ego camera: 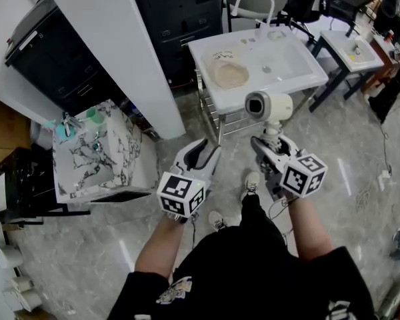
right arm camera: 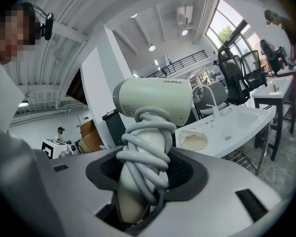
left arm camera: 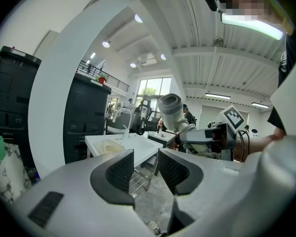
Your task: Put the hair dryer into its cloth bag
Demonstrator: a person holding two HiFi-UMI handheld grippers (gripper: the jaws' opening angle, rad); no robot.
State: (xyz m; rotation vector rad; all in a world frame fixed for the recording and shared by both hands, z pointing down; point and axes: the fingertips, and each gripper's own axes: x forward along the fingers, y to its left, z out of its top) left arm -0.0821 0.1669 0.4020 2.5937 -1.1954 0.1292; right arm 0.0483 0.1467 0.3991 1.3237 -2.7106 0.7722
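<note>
Right gripper [ego camera: 270, 151]: jaws part-closed, clamped on cord-wrapped handle of cream plastic hair dryer [ego camera: 268, 105], held upright in air short of white basin table [ego camera: 300, 69]. Left gripper [ego camera: 199, 157]: jaws wide apart, empty. Judged: dryer rigid, top-heavy, shell smooth; wound cord aids grip, so handle is best hold. Cream cloth [ego camera: 230, 76] on table, probably the limp bag

White washbasin top [ego camera: 295, 64], cream cloth bag [ego camera: 230, 76]

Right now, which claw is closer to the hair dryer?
Right. The right claw grips the hair dryer by its cord-wrapped handle. The left claw is open and empty, off to the dryer's left, not touching it.
</note>
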